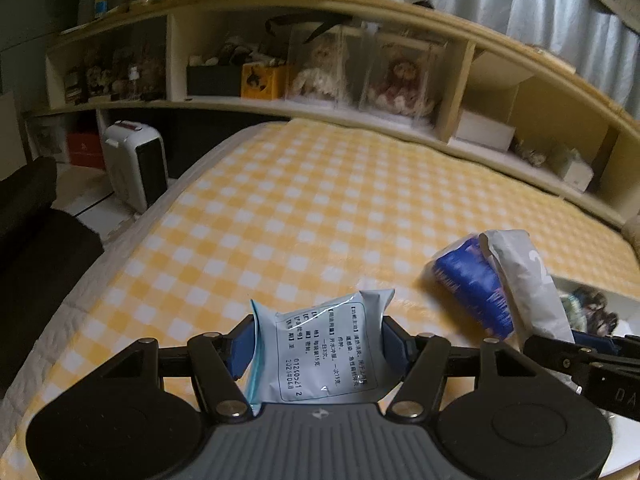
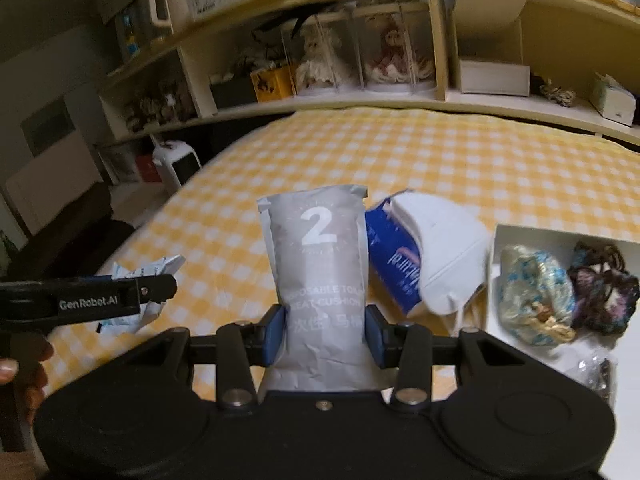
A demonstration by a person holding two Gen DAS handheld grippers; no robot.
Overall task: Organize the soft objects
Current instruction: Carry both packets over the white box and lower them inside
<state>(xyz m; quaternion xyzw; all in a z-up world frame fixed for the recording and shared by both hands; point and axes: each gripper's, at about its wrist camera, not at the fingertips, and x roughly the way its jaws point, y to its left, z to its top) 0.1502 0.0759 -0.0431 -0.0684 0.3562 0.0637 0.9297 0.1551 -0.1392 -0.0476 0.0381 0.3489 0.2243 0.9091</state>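
My left gripper (image 1: 318,342) is shut on a pale blue sachet (image 1: 320,344) with printed text and holds it above the yellow checked bed (image 1: 304,208). The sachet also shows at the left of the right wrist view (image 2: 140,276). My right gripper (image 2: 322,334) is shut on a grey packet (image 2: 320,272) marked "2" and holds it upright; this packet appears at the right of the left wrist view (image 1: 528,280). A blue pack (image 2: 390,264) and a white cap (image 2: 444,256) lie on the bed just right of it.
A white box (image 2: 496,240) at the right holds a patterned bundle (image 2: 536,292) and a dark crocheted item (image 2: 604,292). A headboard shelf (image 2: 400,100) with dolls and boxes runs along the back. A white heater (image 1: 136,164) stands beside the bed's left edge.
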